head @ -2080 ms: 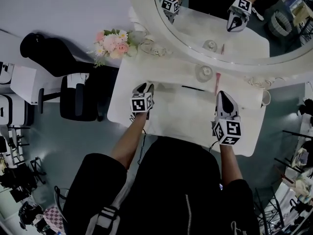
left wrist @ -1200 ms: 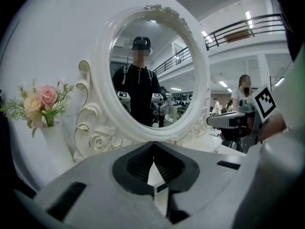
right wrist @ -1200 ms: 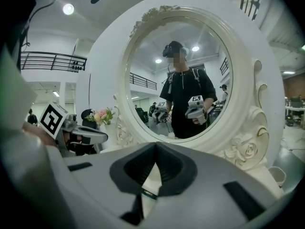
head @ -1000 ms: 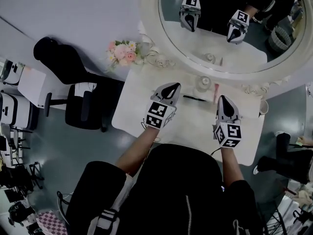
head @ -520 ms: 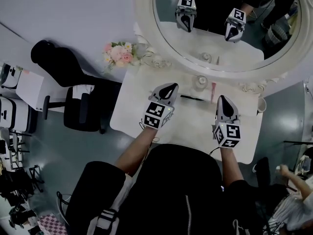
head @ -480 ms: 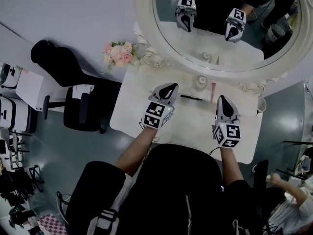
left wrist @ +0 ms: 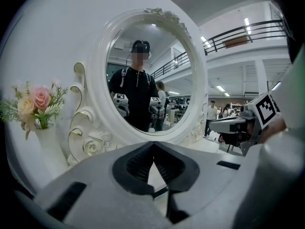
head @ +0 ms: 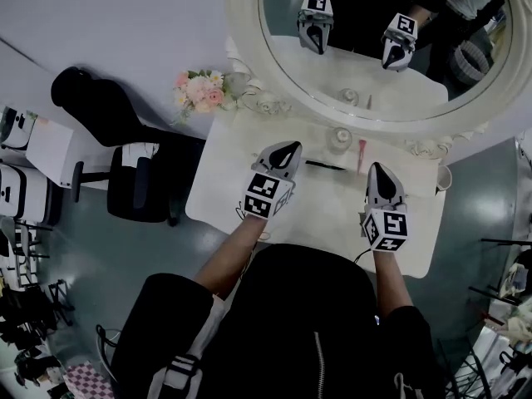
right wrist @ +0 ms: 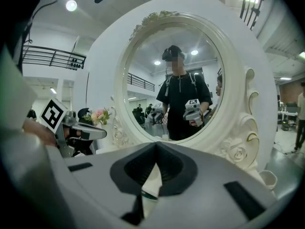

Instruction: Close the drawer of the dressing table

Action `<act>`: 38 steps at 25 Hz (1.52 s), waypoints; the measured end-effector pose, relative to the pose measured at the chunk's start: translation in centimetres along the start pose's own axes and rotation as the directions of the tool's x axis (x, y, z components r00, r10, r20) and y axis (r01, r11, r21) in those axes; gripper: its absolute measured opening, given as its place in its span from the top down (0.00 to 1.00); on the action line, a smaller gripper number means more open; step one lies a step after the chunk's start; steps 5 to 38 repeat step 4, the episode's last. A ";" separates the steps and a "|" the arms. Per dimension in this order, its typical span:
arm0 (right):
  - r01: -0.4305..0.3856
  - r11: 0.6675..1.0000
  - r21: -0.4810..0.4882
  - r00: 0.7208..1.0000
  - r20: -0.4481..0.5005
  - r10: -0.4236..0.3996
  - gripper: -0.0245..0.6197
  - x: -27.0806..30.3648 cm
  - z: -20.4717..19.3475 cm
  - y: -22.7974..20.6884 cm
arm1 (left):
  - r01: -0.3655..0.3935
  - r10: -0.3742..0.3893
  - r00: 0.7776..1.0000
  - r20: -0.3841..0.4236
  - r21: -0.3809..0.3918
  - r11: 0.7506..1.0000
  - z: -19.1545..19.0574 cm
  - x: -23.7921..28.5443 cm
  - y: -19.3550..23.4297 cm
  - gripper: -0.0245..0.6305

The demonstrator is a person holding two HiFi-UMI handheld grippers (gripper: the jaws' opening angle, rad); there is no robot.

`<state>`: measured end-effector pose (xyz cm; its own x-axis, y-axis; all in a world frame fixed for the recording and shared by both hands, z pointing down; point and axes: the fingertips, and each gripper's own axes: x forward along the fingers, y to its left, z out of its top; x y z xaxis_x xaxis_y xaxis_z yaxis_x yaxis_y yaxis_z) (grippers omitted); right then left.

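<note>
**Drawer out of sight, both jaws closed on nothing**

The mirror point(head: 374, 73) and table point(head: 218, 191) fill my view. The drawer must lie under the table's near edge, hidden by my body. My left gripper point(head: 285, 148) and right gripper point(head: 376, 169) hover above, jaws pressed together, empty. Unseen, the drawer could be left ajar. Earlier my left gripper sat low at that edge

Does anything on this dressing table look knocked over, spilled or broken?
Nothing stands out. The flowers and small jar stand upright, a black pencil and a pink stick lie on the dressing table near the mirror, and no spill shows.
</note>
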<state>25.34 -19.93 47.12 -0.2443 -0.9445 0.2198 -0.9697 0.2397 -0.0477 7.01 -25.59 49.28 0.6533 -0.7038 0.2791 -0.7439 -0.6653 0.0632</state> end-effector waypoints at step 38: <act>0.002 1.000 0.001 1.000 -0.004 -0.002 0.97 0.1 -0.1 0.0 | -0.001 0.001 1.000 -0.003 -0.003 1.000 -0.2 0.1 0.1 0.95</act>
